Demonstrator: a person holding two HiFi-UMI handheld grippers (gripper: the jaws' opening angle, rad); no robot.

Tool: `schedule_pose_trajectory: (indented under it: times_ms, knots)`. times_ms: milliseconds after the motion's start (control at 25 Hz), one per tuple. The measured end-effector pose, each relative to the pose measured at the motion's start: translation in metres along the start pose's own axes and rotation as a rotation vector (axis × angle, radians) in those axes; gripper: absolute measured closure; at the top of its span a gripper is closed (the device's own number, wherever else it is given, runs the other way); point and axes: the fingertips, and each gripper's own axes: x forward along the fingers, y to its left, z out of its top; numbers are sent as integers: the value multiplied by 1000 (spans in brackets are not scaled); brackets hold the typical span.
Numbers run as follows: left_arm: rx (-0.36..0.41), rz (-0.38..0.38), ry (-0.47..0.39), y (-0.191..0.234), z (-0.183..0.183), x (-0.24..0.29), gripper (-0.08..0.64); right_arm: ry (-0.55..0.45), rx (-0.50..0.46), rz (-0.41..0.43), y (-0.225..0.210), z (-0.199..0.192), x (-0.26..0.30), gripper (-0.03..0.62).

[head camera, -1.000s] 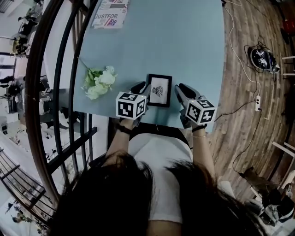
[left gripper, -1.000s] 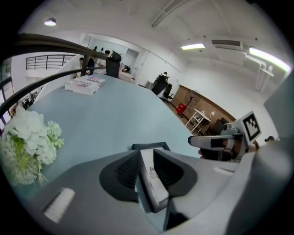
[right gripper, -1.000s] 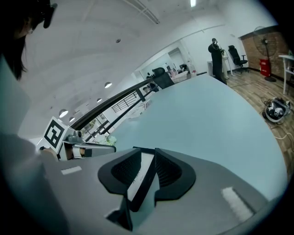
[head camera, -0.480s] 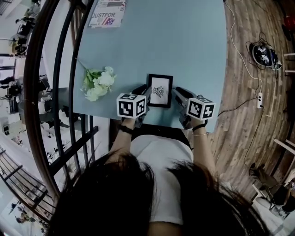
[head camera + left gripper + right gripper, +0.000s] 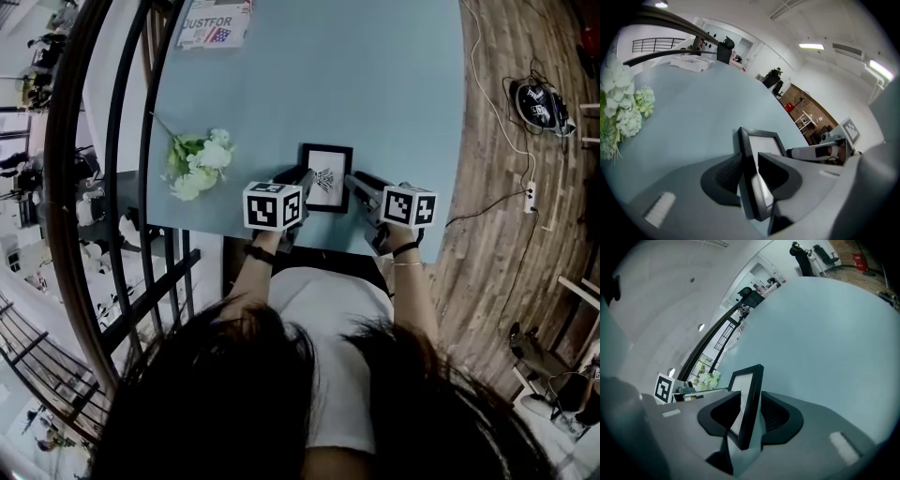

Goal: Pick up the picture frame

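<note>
A black picture frame (image 5: 328, 174) with a white print stands near the front edge of the light blue table (image 5: 375, 84). My left gripper (image 5: 302, 175) straddles its left edge. In the left gripper view the frame (image 5: 761, 143) runs deep between the jaws of my left gripper (image 5: 749, 161), with the pads close on both sides. My right gripper (image 5: 354, 182) straddles the right edge. In the right gripper view the frame's rim (image 5: 752, 399) sits between the opening jaws of my right gripper (image 5: 751, 401), and narrow gaps show at both pads.
A bunch of white flowers (image 5: 199, 161) lies left of the frame. A printed booklet (image 5: 206, 23) sits at the far left corner. A dark railing (image 5: 94, 187) runs along the table's left. Cables and a round device (image 5: 532, 111) lie on the wooden floor to the right.
Both grippers have sunk and closed in on the frame from either side. Its left and right edges now lie between their jaws. The frame has stayed in place.
</note>
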Motion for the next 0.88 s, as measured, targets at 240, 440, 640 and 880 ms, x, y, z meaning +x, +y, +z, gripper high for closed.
schedule_pose_trajectory:
  times_ms: [240,440,640,880]
  knots:
    - [13,60,16,6,0,0,434,58,82,55,5,-6,4,483]
    - [-21,51,-11,10,1,-1,420,65,123,90,5,-5,5,483]
    - [-68,13,-13,11,1,-1,422,69,154,112,5,-4,3,483]
    - [-85,0,-6,12,2,-2,422,131,203,200,13,-5,10,476]
